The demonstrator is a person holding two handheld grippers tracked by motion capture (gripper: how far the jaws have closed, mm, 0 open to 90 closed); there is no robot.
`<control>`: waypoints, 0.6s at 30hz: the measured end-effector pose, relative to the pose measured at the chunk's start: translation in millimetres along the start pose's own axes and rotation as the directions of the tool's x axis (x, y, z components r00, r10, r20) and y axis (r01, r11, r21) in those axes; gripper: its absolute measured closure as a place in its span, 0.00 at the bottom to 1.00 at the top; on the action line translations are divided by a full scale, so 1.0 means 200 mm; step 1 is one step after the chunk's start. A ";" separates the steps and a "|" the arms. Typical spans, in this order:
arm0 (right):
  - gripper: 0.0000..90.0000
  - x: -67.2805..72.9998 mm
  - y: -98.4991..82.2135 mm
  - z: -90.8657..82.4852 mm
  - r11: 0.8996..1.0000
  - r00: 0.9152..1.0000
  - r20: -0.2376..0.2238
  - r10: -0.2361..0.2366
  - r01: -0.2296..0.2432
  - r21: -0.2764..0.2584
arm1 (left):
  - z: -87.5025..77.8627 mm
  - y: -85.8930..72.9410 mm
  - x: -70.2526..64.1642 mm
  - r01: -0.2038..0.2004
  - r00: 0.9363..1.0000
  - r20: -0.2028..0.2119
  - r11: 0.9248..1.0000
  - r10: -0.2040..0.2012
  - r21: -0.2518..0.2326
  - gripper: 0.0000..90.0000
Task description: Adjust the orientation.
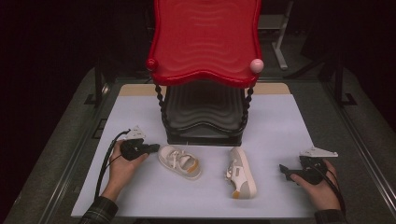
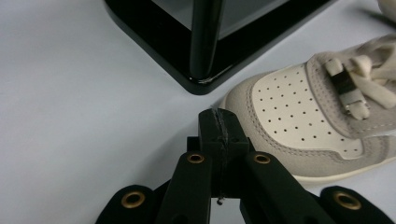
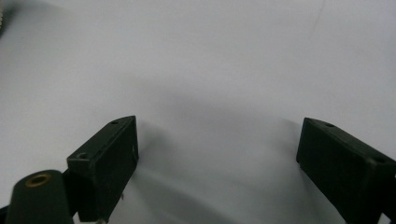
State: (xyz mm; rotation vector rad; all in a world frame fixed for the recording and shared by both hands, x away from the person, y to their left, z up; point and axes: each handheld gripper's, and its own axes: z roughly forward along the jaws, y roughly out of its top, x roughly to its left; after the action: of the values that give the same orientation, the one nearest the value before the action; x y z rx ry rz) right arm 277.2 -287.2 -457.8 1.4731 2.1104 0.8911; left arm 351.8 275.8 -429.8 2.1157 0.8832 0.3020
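White tabletop: left gripper (jaws together) beside shoe; right gripper gapes wide.

1. The high view looks forward and down from above the person's side, taking in the whole white table, a red and black rack and both hands.
2. The left gripper view sits low and close, looking along pressed-together jaws at a shoe and the rack's black base; the high view shares both.
3. The right gripper view looks closely down at bare tabletop between spread jaws.
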 end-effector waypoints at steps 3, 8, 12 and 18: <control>0.13 0.00 0.00 0.00 1.000 1.000 0.000 0.000 0.000 0.000 | -0.04 0.02 -0.02 0.011 1.000 -0.003 1.000 -0.011 -0.028 1.00; 0.13 0.00 0.00 0.00 1.000 1.000 0.000 0.000 0.000 0.000 | -0.13 0.11 -0.14 -0.001 0.999 0.050 0.997 0.004 -0.072 0.98; 0.13 0.00 0.00 0.00 1.000 1.000 0.000 0.000 0.000 -0.001 | -0.11 0.20 -0.30 -0.014 0.989 0.144 0.995 0.028 -0.098 0.90; 0.13 0.00 0.00 0.00 1.000 1.000 -0.001 0.000 0.000 -0.001 | -0.05 0.25 -0.46 -0.033 0.972 0.229 0.995 0.053 -0.093 0.76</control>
State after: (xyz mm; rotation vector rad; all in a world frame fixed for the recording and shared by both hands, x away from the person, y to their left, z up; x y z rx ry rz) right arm 277.2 -287.3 -457.9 1.4723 2.1101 0.8928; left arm 305.1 197.3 -378.9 2.0403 0.6764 0.1111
